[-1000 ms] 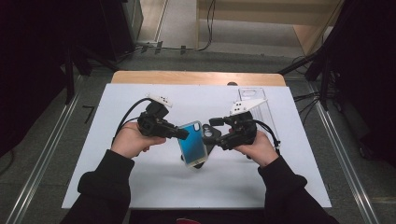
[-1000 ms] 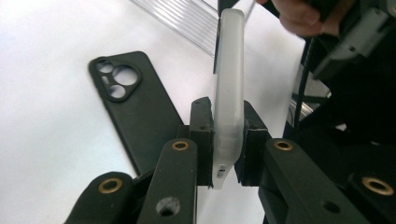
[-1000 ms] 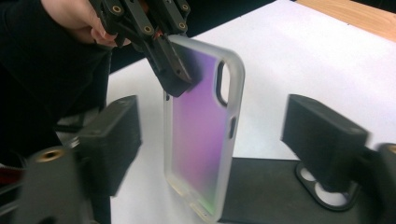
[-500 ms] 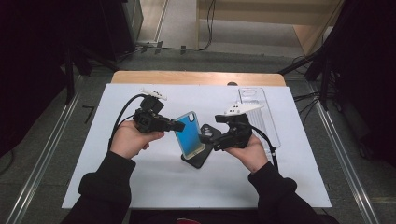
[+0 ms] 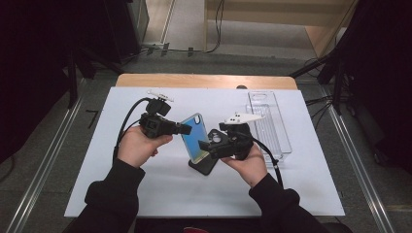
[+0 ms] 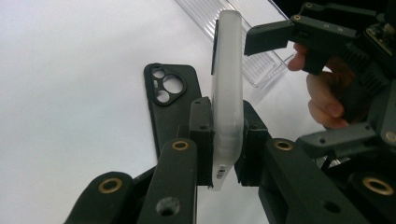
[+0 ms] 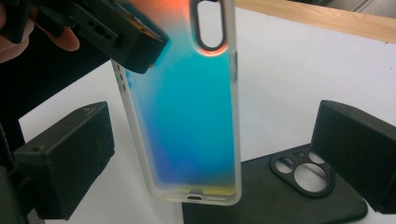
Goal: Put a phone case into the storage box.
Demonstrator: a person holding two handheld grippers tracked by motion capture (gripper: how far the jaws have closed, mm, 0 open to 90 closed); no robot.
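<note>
A translucent blue phone case (image 5: pixel 194 138) hangs on edge above the table, and my left gripper (image 5: pixel 187 130) is shut on its side. The left gripper view shows both pads of the left gripper (image 6: pixel 226 140) pressing the frosted case (image 6: pixel 227 70). My right gripper (image 5: pixel 206 145) is open close to the case's right side, and its jaws have just been opening. In the right gripper view the case (image 7: pixel 187 107) stands between the wide pads of the right gripper (image 7: pixel 212 158) without touching them. A black phone case (image 5: pixel 204 165) lies flat on the white table below.
A clear plastic tray (image 5: pixel 269 124) lies on the white table (image 5: pixel 97 184) to the right of my hands. The table's wooden far edge (image 5: pixel 204 80) runs behind. Both cables trail back from the grippers toward the person's arms.
The right gripper has shifted a little left and down beside the blue case. The black case now shows beneath it. The left gripper has kept its grip in place.
</note>
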